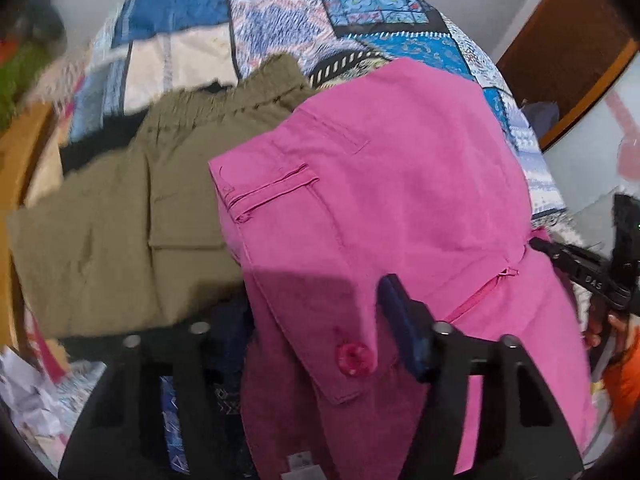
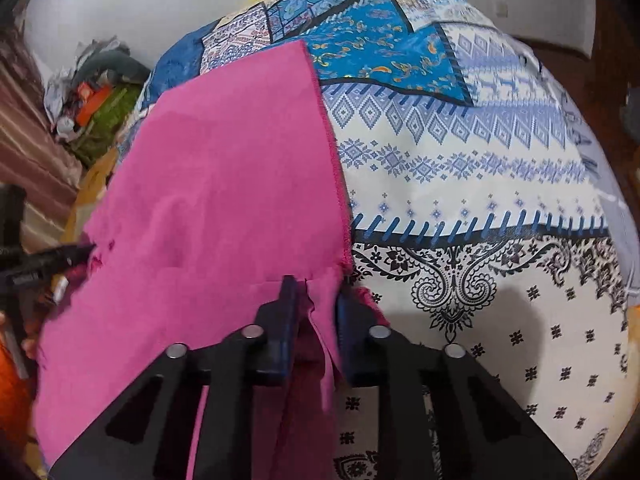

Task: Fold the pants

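Bright pink pants lie spread over the patchwork bed, back pocket up. Their waistband flap with a pink button rises close to the left wrist camera and fills the gap of my left gripper. The blue right pad rests beside the cloth. The other finger is hidden under the cloth, and the jaws stand wide apart. In the right wrist view the pink pants end in a stitched hem. My right gripper is shut on the hem corner, folds of cloth pinched between its pads.
Olive pants lie flat on the bedspread to the left of the pink pair. A wooden bed frame runs along the left, with a brown door at the right. Clutter is heaped beside the bed. An orange sleeve shows at the right.
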